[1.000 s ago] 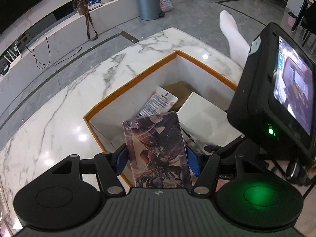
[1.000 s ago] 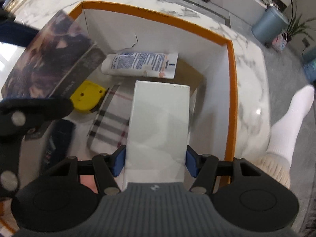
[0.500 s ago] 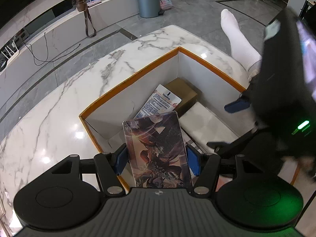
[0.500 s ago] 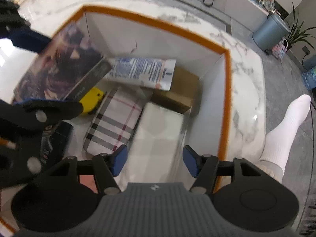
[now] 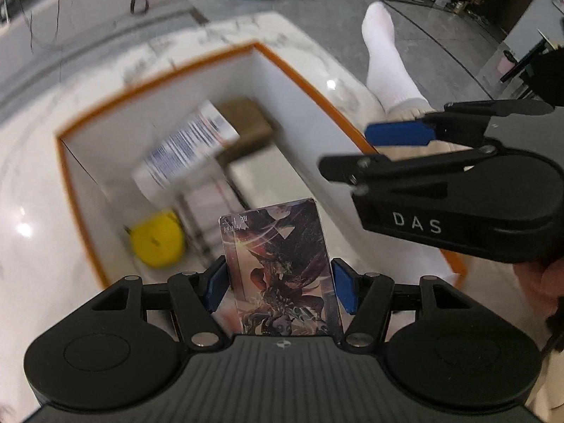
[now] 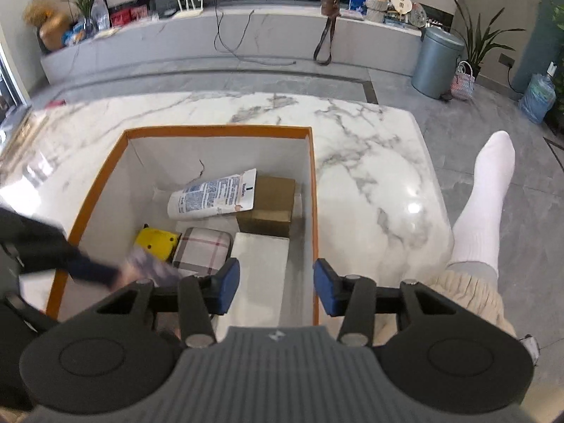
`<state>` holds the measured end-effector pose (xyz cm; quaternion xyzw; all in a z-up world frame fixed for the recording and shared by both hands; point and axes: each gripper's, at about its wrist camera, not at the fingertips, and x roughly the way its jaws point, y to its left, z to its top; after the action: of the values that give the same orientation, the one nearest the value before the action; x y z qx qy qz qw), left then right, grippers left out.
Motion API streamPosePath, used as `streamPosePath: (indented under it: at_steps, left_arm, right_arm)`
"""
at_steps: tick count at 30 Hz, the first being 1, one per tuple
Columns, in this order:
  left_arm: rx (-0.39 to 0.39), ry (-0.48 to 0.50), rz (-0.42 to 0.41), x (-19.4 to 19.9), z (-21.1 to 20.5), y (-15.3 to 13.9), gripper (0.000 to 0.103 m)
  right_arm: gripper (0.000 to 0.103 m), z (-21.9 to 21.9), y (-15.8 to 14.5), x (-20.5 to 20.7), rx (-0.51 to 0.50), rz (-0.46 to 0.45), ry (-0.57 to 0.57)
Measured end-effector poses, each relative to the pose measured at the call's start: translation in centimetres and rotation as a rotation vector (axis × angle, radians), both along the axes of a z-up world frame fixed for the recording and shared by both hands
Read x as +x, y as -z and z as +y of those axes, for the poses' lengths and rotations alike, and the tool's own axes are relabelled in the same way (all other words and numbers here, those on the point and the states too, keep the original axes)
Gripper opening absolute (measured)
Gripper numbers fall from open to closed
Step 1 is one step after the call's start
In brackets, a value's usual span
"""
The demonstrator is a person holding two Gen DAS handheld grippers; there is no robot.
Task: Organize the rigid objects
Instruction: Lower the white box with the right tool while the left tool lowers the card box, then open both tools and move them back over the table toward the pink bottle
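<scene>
Left gripper (image 5: 278,289) pinches illustrated card (image 5: 280,268) upright by side edges, poised over orange-rimmed box (image 6: 313,190) ahead, likely for drop-in. Right gripper (image 6: 276,290) spread, empty, above white box (image 6: 262,264).

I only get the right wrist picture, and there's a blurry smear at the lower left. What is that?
Observer: It is the left gripper, shut on an illustrated card box held upright.
Operator: Is my own gripper holding anything?
Observer: No. Seen from the left wrist, the right gripper is open and empty beside the orange-rimmed box.
Operator: What's that yellow thing in the box?
Observer: From the left wrist it looks like a round yellow object, too blurred to name.
</scene>
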<state>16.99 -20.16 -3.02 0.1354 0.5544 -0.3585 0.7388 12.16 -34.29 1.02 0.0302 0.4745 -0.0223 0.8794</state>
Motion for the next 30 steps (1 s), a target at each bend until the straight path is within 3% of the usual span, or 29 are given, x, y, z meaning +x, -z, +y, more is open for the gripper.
streamPosePath:
  at_steps: [8,14,19,30]
  left_arm:
    - [-0.049,-0.101,0.181,-0.8,-1.0,2.6,0.071]
    - [-0.051,-0.136,0.186,-0.8,-2.1,3.5,0.071]
    - [-0.073,-0.156,0.258,-0.6,-1.6,4.0,0.075]
    - [-0.051,-0.148,0.172,-1.6,1.9,2.0,0.071]
  right_arm:
    - [0.047,-0.2,-0.1,-0.3,0.012,-0.007,-0.032]
    - [0.047,0.1,-0.1,-0.3,-0.001,-0.002,-0.054]
    - [0.047,0.4,0.1,-0.4,0.000,0.019,-0.062]
    - [0.047,1.4,0.0,-1.0,-0.005,0.065,-0.060]
